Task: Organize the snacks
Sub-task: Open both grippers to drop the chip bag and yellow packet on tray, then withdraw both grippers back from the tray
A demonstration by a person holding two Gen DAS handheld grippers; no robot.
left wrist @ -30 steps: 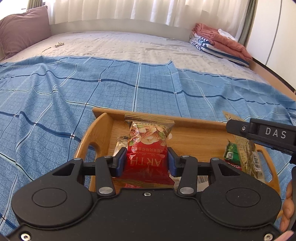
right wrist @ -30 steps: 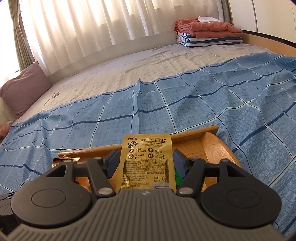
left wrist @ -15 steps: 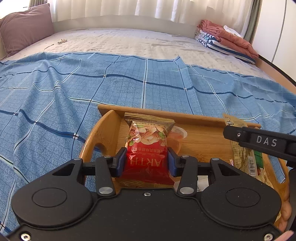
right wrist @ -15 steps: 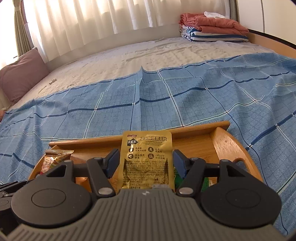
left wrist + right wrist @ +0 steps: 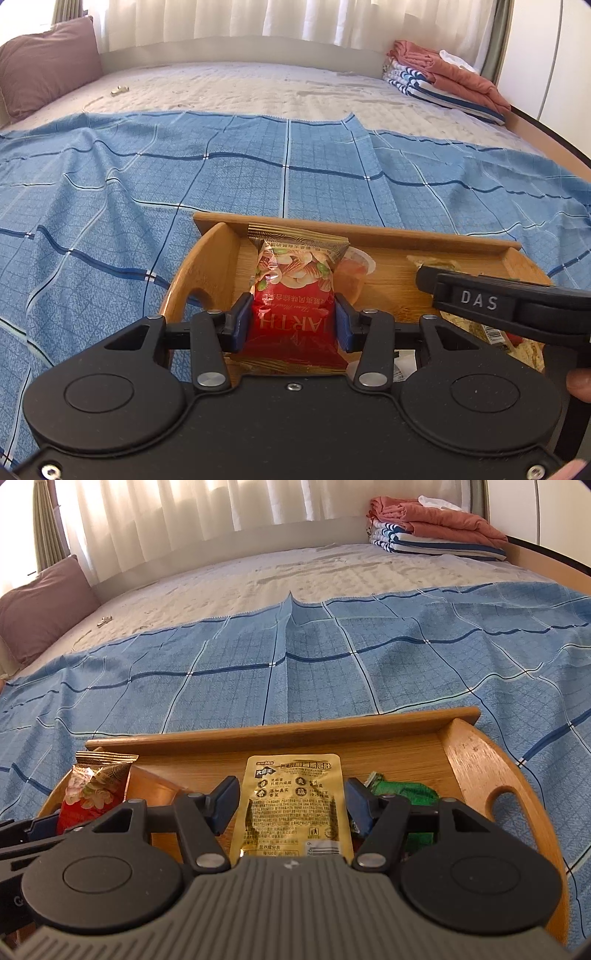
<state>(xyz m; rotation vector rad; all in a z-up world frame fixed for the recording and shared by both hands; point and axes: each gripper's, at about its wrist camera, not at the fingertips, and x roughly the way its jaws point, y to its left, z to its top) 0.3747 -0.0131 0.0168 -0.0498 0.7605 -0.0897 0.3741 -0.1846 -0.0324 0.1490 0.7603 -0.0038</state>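
Nearest to me, the left gripper (image 5: 291,326) has its blue pads clamped on the sides of a red nut packet (image 5: 295,295), held upright with its crimped gold top pointing away, over the left end of the wooden tray (image 5: 207,269). I take it the packet is held by its waist so that it can be stood or laid neatly in that corner. Beside it, the right gripper (image 5: 291,805) pinches a flat gold pouch (image 5: 293,805) the same way, printed back towards us, over the middle of the tray. Both look poised to set their snacks down, not to lift them out, though that is my guess. In the tray itself, a small clear cup (image 5: 356,266) sits just behind the red packet, close enough to be knocked when the packet goes down. A green wrapper (image 5: 402,794) lies just right of the gold pouch, partly hidden by the right-hand finger, and crowds that landing spot. In the left view, more wrappers lie at the right end under the right gripper's black body, too hidden to name. The two tools work close together over one tray, so they could bump. The tray rests on a blue checked sheet (image 5: 332,672) spread over the near part of a bed. Farther off are a mauve pillow (image 5: 44,62) at the far left, folded bedding (image 5: 436,528) at the far right, and pale curtains (image 5: 221,513) behind.
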